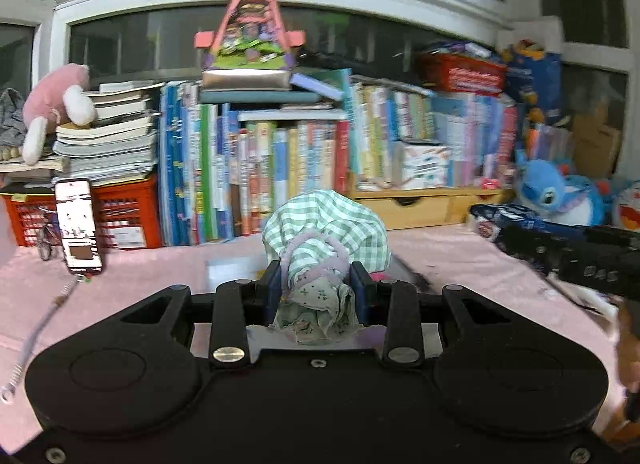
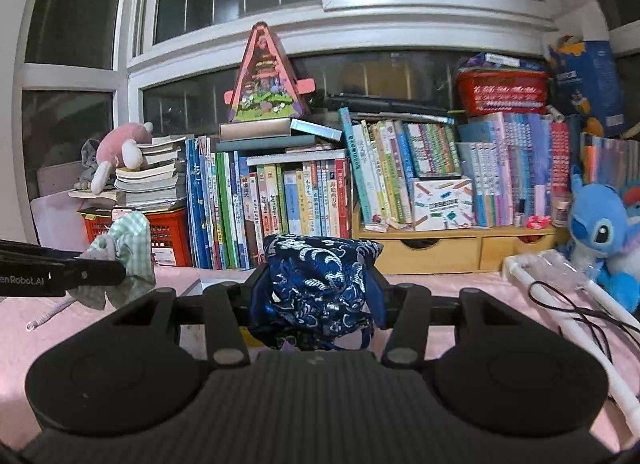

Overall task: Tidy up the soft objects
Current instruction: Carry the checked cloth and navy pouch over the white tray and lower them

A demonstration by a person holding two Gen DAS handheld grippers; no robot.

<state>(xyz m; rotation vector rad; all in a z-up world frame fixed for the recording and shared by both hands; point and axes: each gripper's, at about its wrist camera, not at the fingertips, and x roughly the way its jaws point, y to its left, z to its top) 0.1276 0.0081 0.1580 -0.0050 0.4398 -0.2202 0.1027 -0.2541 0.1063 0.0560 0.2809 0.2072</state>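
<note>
My left gripper (image 1: 318, 284) is shut on a green checked cloth bundle (image 1: 332, 232) tied with a purple fuzzy cord, held above the pink tabletop. The bundle also shows in the right wrist view (image 2: 128, 252), at the tip of the left gripper (image 2: 120, 270). My right gripper (image 2: 318, 296) is shut on a dark blue brocade pouch (image 2: 320, 276) with silver patterns. The right gripper (image 1: 480, 219) shows at the right of the left wrist view, holding the pouch (image 1: 504, 215). Both are lifted side by side over the table.
A pink-covered table (image 2: 460, 288) backs onto a row of books (image 2: 300, 203), a wooden drawer unit (image 2: 440, 252) and red crates (image 2: 172, 232). A blue plush (image 2: 600, 232) sits right, a pink plush (image 2: 120, 151) left. A white rod and black cable (image 2: 568, 312) lie right. A phone (image 1: 78, 223) stands left.
</note>
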